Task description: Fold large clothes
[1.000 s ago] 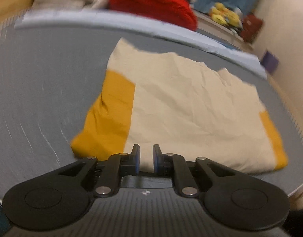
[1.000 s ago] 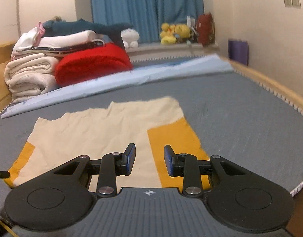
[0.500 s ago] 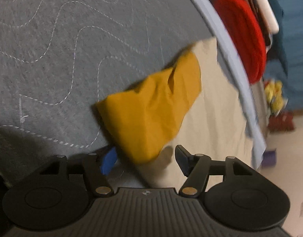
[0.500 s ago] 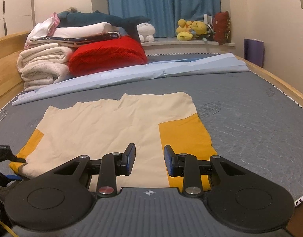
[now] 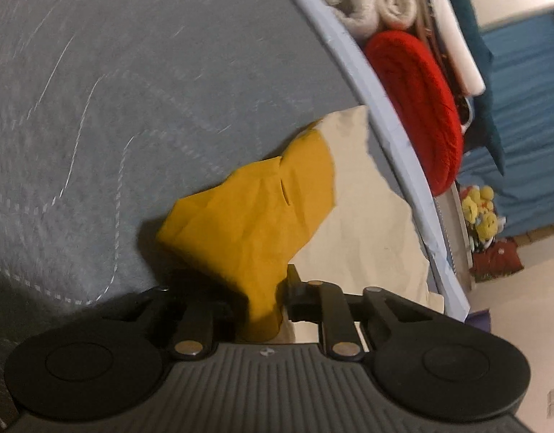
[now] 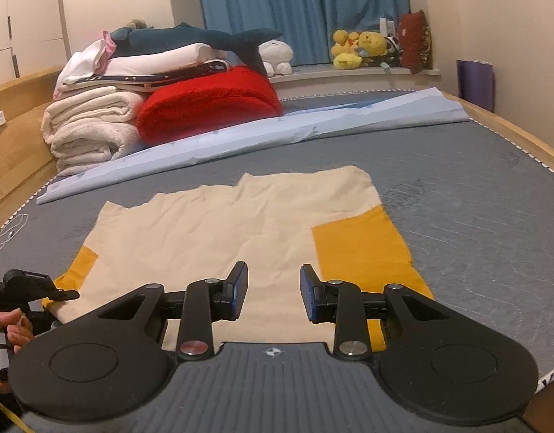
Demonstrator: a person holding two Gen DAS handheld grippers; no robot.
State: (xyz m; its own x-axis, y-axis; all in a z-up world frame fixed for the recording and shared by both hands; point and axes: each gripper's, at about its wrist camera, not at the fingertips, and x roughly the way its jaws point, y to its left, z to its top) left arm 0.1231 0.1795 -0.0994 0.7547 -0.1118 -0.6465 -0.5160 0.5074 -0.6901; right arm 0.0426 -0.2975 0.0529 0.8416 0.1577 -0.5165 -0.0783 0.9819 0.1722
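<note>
A: The cream and mustard garment (image 6: 219, 231) looks like thin, matt, creased woven cloth; the mattress (image 6: 475, 209) is grey quilted fabric.

B: At ten o'clock, the red blanket (image 6: 208, 108) is fuzzy fleece, and the bed frame (image 6: 17, 137) is smooth wood.

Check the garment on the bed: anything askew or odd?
One thing: the yellow sleeve on the left side is bunched and lifted, pinched in the left tongs. The rest of the cream garment lies flat on the mattress. The right tongs hover open.
</note>
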